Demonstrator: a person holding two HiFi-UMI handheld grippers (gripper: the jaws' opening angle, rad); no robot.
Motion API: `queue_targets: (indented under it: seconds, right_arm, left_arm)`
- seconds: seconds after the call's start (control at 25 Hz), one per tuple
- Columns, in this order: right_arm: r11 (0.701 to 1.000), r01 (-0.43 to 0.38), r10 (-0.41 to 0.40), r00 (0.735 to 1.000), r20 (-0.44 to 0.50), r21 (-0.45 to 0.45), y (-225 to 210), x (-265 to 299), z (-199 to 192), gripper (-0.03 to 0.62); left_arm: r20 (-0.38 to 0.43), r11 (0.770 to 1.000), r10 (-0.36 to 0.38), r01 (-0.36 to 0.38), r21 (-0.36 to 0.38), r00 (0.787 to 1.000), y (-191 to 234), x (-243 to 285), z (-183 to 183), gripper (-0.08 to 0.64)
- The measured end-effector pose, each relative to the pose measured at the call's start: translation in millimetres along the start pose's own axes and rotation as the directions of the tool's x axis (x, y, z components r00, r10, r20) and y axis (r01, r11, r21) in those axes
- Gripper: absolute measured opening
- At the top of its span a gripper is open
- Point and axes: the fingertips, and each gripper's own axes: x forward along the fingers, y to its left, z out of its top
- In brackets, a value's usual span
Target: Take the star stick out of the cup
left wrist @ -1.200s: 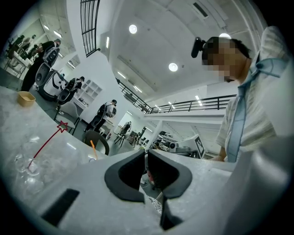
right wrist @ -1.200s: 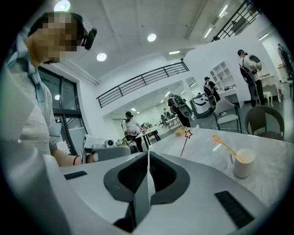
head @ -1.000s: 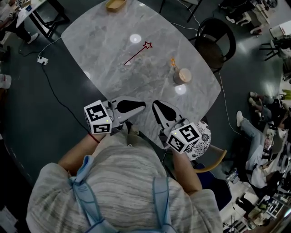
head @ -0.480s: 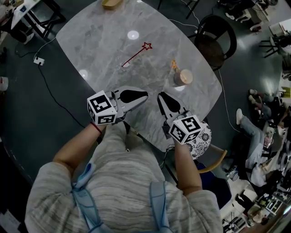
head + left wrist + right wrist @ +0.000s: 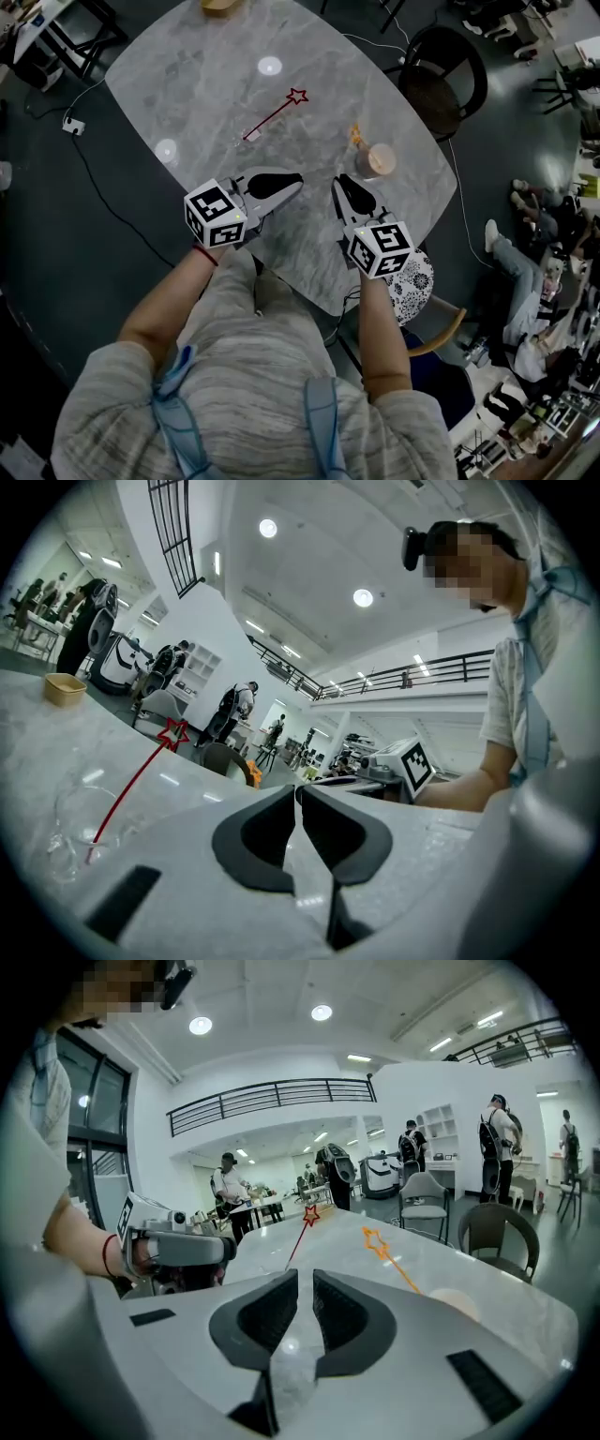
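Table: a grey marbled tabletop (image 5: pixel 202 84) with rounded corners fills the upper middle of the head view.
Task thing: the thin red stick with a star outline at its tip (image 5: pixel 274 114) is in the upper middle of the head view. It leans with its foot in a clear, see-through cup (image 5: pixel 246 137), the star pointing to the upper right. In the left gripper view the stick (image 5: pixel 136 780) rises from that cup (image 5: pixel 70 832) at the lower left.
Second stick: an orange star stick (image 5: pixel 357 137) stands in a round tan cup (image 5: pixel 380 159), right of centre and well apart from the red one.
Left gripper: the left gripper (image 5: pixel 295 180) is at the near table edge, its jaw tips touching and nothing between them (image 5: pixel 297 794).
Right gripper: the right gripper (image 5: pixel 345 183) is just beside the left. Its jaws (image 5: pixel 306 1283) stand a narrow gap apart with nothing in it.
Surroundings: a black chair (image 5: pixel 441 75) stands at the upper right.
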Motion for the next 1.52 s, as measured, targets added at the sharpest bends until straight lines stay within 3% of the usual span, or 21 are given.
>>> queue_targets:
  seconds: [0.12, 0.24, 0.56, 0.88, 1.12, 1.28, 1.52]
  right_arm:
    - [0.999, 0.033, -0.033, 0.999, -0.009, -0.019, -14.0, 2.8, 0.3, 0.018]
    - [0.998, 0.053, -0.054, 0.998, -0.023, -0.020, -25.7, 5.6, -1.5, 0.081]
    - [0.984, 0.119, -0.134, 0.985, -0.109, -0.128, -58.9, 18.3, -12.7, 0.092]
    - [0.920, 0.181, -0.265, 0.941, -0.211, -0.348, -96.0, 30.6, -15.8, 0.095]
    - [0.861, 0.158, -0.312, 0.915, -0.257, -0.483, -108.2, 46.3, -22.5, 0.095]
    - [0.837, 0.153, -0.335, 0.902, -0.271, -0.526, -112.4, 54.3, -26.0, 0.095]
    - [0.833, 0.156, -0.350, 0.891, -0.288, -0.530, -119.3, 59.1, -29.1, 0.095]
  left_arm:
    - [-0.003, 1.000, 0.015, -0.015, -0.010, 1.000, 6.4, 3.3, -4.5, 0.017]
    - [-0.011, 1.000, 0.017, -0.018, -0.024, 1.000, 10.6, 6.7, -10.2, 0.017]
    - [-0.038, 0.998, 0.009, -0.011, -0.054, 0.999, 13.6, 12.1, -24.2, 0.017]
    - [-0.053, 0.997, 0.000, -0.005, -0.081, 0.999, 8.5, 11.3, -35.6, 0.017]
    - [-0.057, 0.996, 0.001, -0.006, -0.093, 0.998, 7.3, 9.2, -41.7, 0.017]
    - [-0.056, 0.995, 0.001, -0.006, -0.095, 0.998, 7.5, 8.7, -44.1, 0.017]
    - [-0.049, 0.995, 0.003, -0.008, -0.097, 0.999, 6.2, 6.6, -42.2, 0.017]
